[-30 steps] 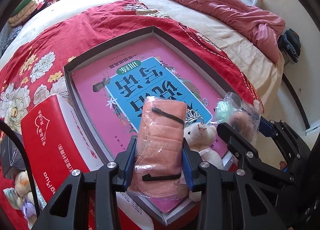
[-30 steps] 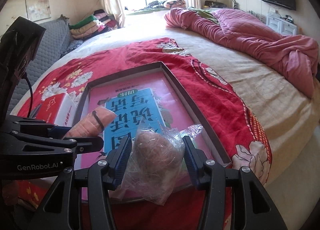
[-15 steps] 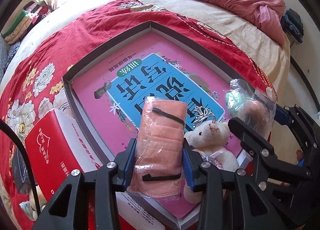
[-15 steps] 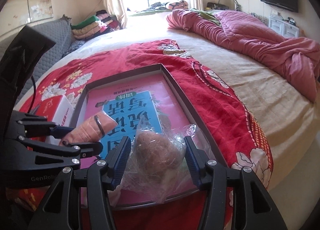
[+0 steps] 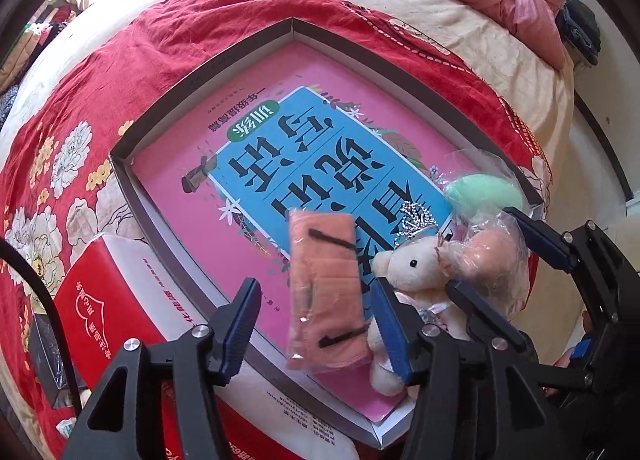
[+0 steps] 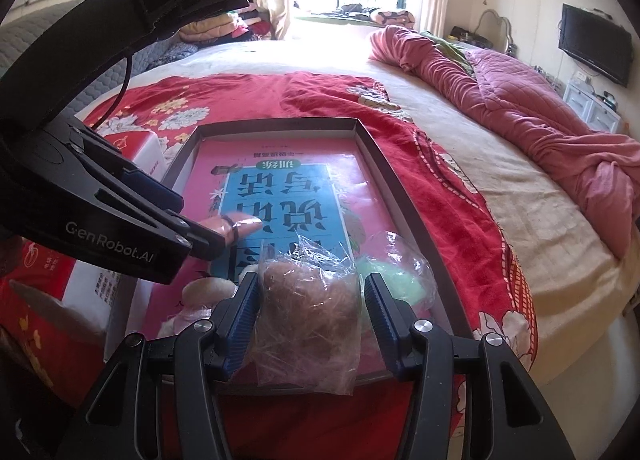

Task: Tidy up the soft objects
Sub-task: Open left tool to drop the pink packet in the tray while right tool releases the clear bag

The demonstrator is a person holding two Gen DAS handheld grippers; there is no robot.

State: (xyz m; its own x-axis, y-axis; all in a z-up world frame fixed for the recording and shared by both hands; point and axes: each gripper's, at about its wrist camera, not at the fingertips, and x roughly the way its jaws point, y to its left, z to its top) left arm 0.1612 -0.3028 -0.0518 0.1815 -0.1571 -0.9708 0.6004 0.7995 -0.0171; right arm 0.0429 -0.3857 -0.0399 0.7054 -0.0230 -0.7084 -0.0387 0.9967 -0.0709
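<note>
Tray [image 5: 208, 64] rim near, L gripper [image 5: 316, 324] jaws wide round mask pack [image 5: 326, 292].

"GenRobot.AI" on left tongs [image 6: 224, 238]

Bear [image 5: 416, 272] in tray [image 5: 208, 64]; box [image 5: 116, 300] left.

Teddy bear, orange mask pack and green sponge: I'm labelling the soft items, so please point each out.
Teddy bear [image 5: 412, 262], left wrist view, on its face.
Orange mask pack [image 5: 326, 288], left wrist view, middle of the wrapped stack.
Green sponge [image 5: 484, 194], left wrist view, its rounded top inside the clear bag.
</note>
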